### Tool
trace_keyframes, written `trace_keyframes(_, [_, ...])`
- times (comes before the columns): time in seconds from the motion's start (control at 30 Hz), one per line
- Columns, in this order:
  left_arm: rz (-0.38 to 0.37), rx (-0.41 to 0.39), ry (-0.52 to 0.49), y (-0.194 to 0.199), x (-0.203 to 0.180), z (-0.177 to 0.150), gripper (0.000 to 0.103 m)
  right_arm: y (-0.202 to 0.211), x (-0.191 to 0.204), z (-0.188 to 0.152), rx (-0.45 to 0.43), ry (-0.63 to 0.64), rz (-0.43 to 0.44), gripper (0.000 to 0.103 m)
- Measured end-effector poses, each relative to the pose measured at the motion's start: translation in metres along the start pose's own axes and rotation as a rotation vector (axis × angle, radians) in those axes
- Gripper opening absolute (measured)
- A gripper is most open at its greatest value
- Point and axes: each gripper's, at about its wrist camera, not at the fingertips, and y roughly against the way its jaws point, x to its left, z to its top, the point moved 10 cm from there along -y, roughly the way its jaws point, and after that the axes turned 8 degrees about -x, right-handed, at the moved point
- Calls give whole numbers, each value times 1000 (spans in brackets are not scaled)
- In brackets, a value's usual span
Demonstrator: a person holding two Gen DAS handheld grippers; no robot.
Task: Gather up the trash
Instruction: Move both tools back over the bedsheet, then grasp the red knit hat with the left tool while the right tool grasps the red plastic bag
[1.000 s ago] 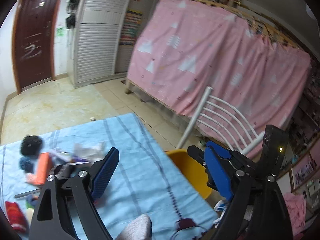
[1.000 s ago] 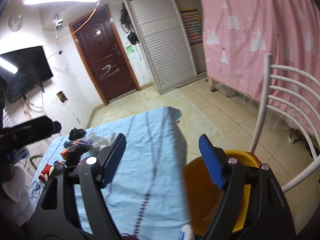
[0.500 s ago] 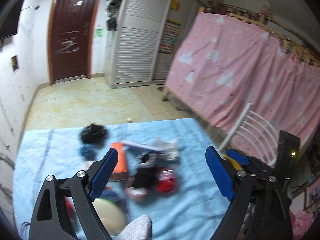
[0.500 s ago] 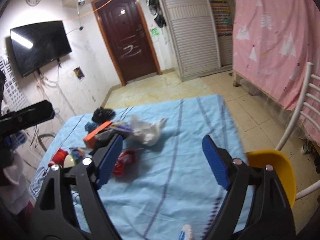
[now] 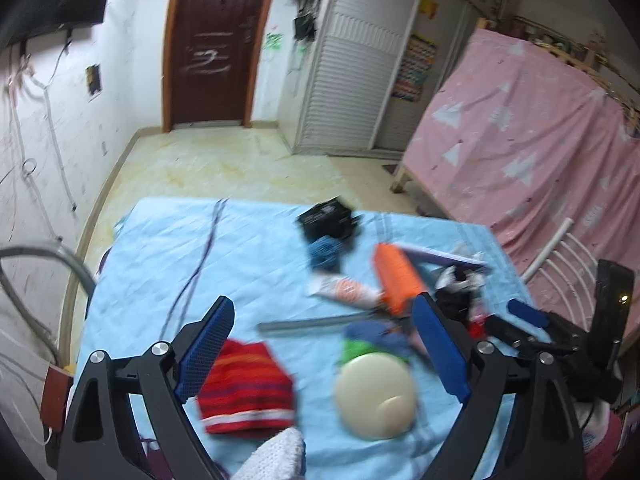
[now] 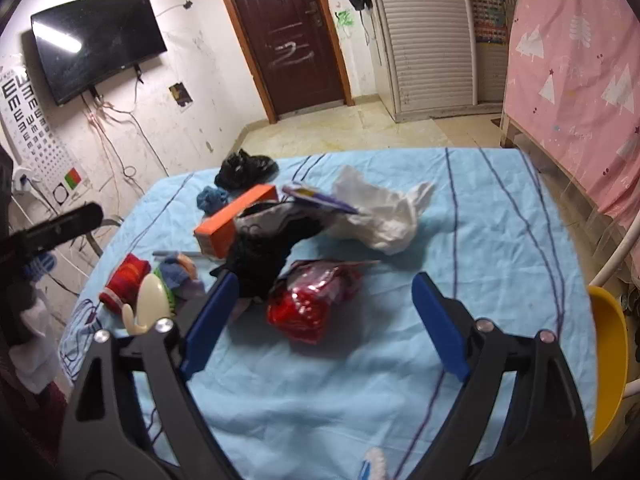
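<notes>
Both my tongs have swung away from the yellow bin (image 6: 610,364) at the tabletop's (image 6: 480,216) right edge and now face the clutter. My left tongs (image 5: 324,356) and right tongs (image 6: 326,324) hang spread wide, holding nothing. The trash lies untouched: a red wrapper (image 6: 312,304) just ahead of the right tongs, a white crumpled bag (image 6: 380,212) farther back, an orange box (image 5: 396,280). As I judge it, collecting has hardly begun.

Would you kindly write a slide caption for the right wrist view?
Open right gripper hovers above a crumpled red wrapper amid clutter on the blue tablecloth.
</notes>
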Motion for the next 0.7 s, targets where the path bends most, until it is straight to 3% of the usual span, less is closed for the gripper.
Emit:
trace_keyframes(0.2, [48,61,15,-10,33,-31,82,-16,7,-11,51,14,-18,87])
trace_keyframes(0.37, [118,116,-32,-18,47,-54,82,-22,7,-14,70,25,-40,87])
trace_keyframes(0.6, [127,164,-72,-27,49,-70,82,-29,11,-16,79,47,-60,87])
trace_keyframes(0.63, [123,165,-77,-28,47,-71,80,-30,12,-16,79,52,-61,87])
trace_keyframes(0.7, [127,166,-84,-29,47,-71,67,-31,13,-17,80,58,-59,82])
